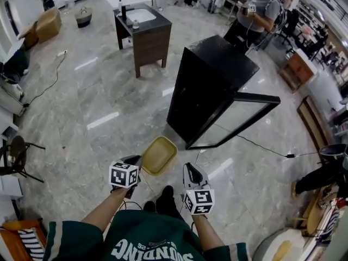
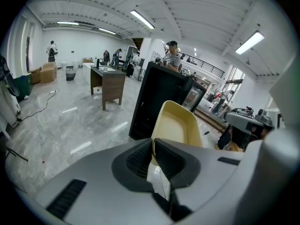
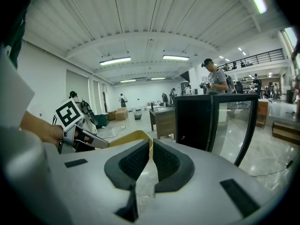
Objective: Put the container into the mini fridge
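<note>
A: Container status?
B: Picked up; the yellow container [image 1: 159, 155] is held low in front of the person, apart from the mini fridge [image 1: 209, 83]; left gripper [image 2: 153, 146] fingers pinch its near rim; right gripper [image 3: 151, 150] fingers seem to pinch the rim's other side, edge-on view.
A: Fridge ready?
B: Glass door [image 1: 239, 118] stands open; approach and placing inside are not yet done.
</note>
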